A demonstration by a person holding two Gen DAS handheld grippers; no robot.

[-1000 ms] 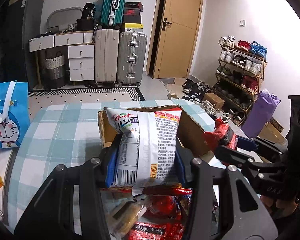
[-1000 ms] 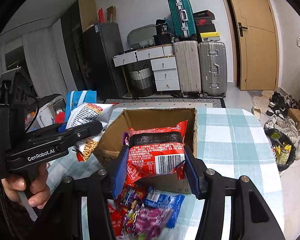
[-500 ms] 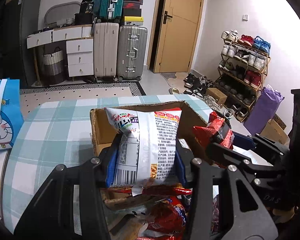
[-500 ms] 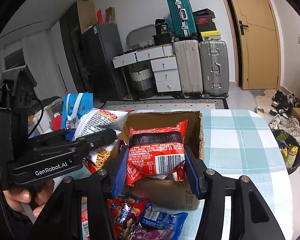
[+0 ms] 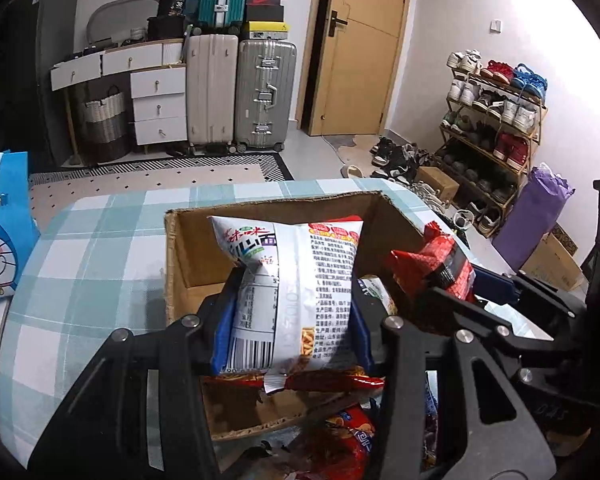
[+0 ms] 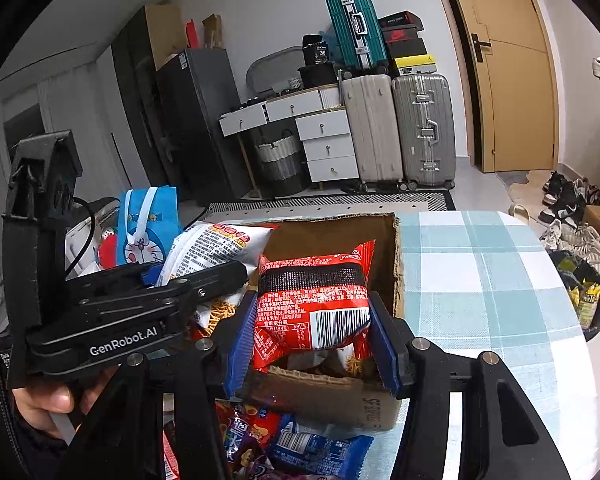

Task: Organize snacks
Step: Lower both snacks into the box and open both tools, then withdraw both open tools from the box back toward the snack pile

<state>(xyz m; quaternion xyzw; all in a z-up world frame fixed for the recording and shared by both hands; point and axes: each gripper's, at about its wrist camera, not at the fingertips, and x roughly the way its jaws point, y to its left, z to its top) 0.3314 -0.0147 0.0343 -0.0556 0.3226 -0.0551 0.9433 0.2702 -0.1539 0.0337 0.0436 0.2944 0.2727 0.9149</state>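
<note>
Overhead, both packets hang above the open cardboard box (image 5: pixel 188 264) on the checked desk (image 5: pixel 80 264). Left tool (image 5: pixel 292 320) clamps a white snack bag (image 5: pixel 300 280) between its blue pads, upright; barcode at lower left, dense printed text, noodle picture near the bottom. Right tool (image 6: pixel 312 336) pinches a red snack bag (image 6: pixel 312 300) over the box's near wall; black band across the top, white barcode panel. Left tool's body reads "GenRobot.AI". Box front shows "SF". Loose packets (image 6: pixel 316 452) lie on the desk just before the box.
</note>
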